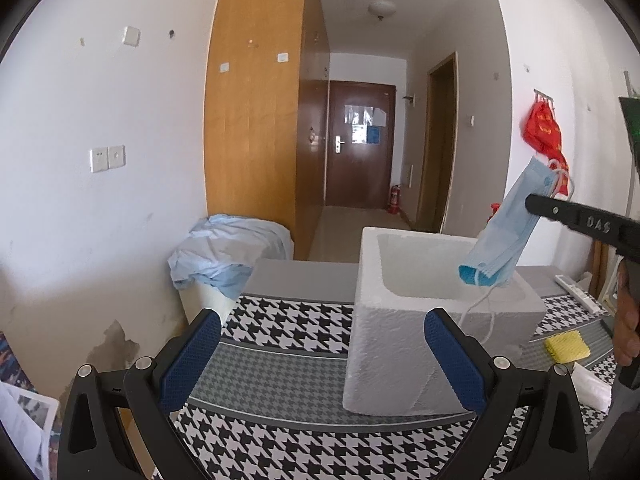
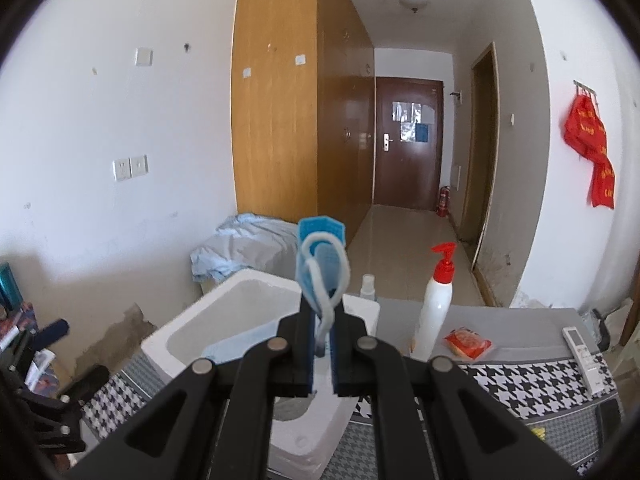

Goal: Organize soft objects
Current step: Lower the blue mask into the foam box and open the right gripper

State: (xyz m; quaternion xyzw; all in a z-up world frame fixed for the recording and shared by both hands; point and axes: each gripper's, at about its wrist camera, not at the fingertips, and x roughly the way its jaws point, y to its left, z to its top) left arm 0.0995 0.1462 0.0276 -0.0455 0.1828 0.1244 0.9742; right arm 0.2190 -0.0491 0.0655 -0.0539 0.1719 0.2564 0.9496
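Two tools are working: the right tool (image 2: pixel 322 344), clamped tight on a blue mask (image 1: pixel 504 224), is holding it over the foam box (image 1: pixel 400 320); the left tool (image 1: pixel 320 360) is gaping empty. Next, probably releasing it inside.

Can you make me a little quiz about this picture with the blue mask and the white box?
1. True or false: the right tool is shut on the blue face mask.
2. What is under the hanging mask: A) foam box, B) yellow sponge, C) remote control?
3. Fill in: the left tool is open and holds ____.

Key: 1 true; 2 A; 3 nothing.
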